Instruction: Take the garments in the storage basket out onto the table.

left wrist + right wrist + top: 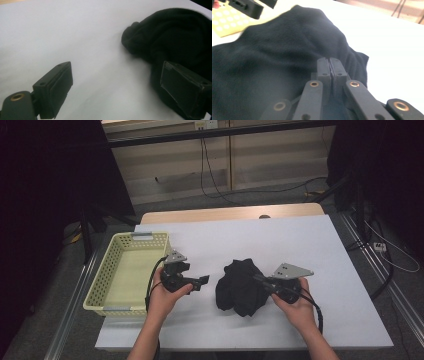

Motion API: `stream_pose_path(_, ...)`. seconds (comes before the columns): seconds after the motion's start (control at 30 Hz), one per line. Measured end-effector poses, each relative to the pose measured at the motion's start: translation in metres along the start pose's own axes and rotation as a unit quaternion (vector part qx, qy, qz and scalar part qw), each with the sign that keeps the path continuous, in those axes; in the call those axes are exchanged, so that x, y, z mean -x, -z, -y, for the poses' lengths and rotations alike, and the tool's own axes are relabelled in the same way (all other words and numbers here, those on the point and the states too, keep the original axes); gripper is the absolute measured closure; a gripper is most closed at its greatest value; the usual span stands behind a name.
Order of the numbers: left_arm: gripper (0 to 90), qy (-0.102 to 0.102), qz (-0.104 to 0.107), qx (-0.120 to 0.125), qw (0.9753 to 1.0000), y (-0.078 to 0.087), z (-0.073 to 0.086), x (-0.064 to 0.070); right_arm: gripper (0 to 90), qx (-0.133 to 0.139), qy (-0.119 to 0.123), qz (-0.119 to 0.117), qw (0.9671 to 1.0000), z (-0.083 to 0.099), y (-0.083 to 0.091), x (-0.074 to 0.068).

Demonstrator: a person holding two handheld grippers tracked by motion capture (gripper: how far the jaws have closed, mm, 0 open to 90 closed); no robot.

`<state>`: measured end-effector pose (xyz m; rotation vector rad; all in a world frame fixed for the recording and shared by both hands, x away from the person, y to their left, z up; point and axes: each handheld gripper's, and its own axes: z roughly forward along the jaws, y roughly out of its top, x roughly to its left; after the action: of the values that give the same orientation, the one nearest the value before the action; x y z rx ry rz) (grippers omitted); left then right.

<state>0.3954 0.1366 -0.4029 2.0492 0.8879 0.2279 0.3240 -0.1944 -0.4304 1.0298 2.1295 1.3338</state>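
Right gripper [261,281] has its jaws pressed together against the black cloth [239,287], which lies bunched on the white table [280,240] near its middle; whether fabric is pinched between them I cannot tell. My left gripper [204,281] hovers left of the cloth, jaws spread apart. Further left sits a yellow basket [102,280]. I read no writing anywhere.

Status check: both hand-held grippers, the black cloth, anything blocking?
Left hand-held gripper open, beside the black cloth, not touching. Right hand-held gripper jaws together over the cloth; pinch unclear. Yellow basket at left, nothing in the way.
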Motion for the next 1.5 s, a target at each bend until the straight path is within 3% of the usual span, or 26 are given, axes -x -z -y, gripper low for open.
stream_pose_path(0.13, 10.9, 0.0, 0.006, -0.002, 1.0, -0.006, 0.0, 0.002, 87.9, -0.01, -0.001, 0.022, 0.9997, 0.005, 0.007, 0.009)
stream_pose_path(0.4, 10.9, -0.012, 0.011, -0.009, 0.9998, -0.014, 0.002, 0.004, 86.4, -0.012, -0.04, 0.068, 0.9968, 0.018, 0.019, 0.034)
stream_pose_path(0.5, 10.9, -0.013, 0.017, -0.012, 0.9997, -0.016, 0.002, 0.008, 87.2, -0.008, -0.046, 0.064, 0.9968, 0.019, 0.023, 0.038)
stream_pose_path(0.7, 10.8, -0.018, 0.015, -0.014, 0.9996, -0.021, 0.004, 0.008, 88.3, -0.012, -0.032, 0.06, 0.9976, 0.018, 0.021, 0.033)
stream_pose_path(0.83, 10.8, -0.017, 0.011, -0.016, 0.9997, -0.022, 0.006, 0.008, 89.1, -0.014, -0.034, 0.072, 0.9967, 0.019, 0.023, 0.038)
stream_pose_path(1.03, 10.8, -0.02, 0.014, -0.021, 0.9995, -0.023, 0.006, 0.009, 89.2, -0.038, -0.043, 0.103, 0.993, 0.022, 0.023, 0.051)
stream_pose_path(1.13, 10.8, -0.028, 0.009, -0.022, 0.9993, -0.023, 0.006, 0.009, 89.2, -0.042, -0.047, 0.105, 0.9925, 0.026, 0.023, 0.055)
stream_pose_path(1.5, 10.8, -0.027, 0.012, -0.024, 0.9993, -0.024, 0.007, 0.009, 89.0, -0.051, -0.05, 0.111, 0.9912, 0.03, 0.025, 0.055)
